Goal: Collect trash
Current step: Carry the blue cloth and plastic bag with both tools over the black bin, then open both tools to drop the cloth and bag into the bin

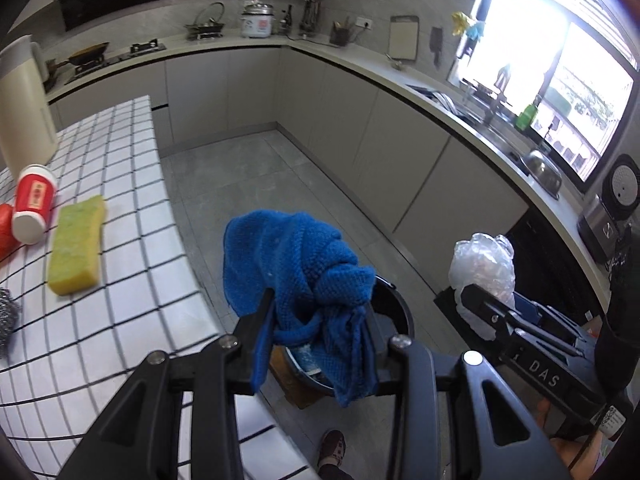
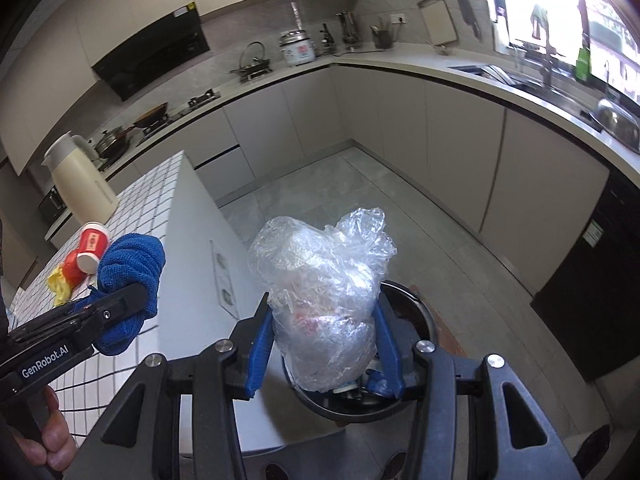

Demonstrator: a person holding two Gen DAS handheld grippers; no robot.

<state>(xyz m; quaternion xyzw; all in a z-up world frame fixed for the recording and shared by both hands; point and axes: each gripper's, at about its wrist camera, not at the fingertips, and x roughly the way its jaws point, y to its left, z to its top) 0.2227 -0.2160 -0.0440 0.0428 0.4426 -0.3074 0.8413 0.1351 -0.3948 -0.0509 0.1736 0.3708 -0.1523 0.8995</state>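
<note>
Item: crumpled clear plastic bag of trash [image 2: 324, 300], pinched upright in right gripper [image 2: 324, 340], directly over round black bin [image 2: 416, 392] on floor beside table edge. Left gripper [image 1: 316, 320] (clamping blue knitted cloth [image 1: 296, 256]) nearer table.

Right gripper [image 2: 324, 320] clamped on clear plastic bag [image 2: 324, 288] of trash.
Black bin [image 2: 416, 392] just below jaws; left gripper [image 2: 120, 300] with blue cloth [image 2: 128, 264] off to the left.
</note>
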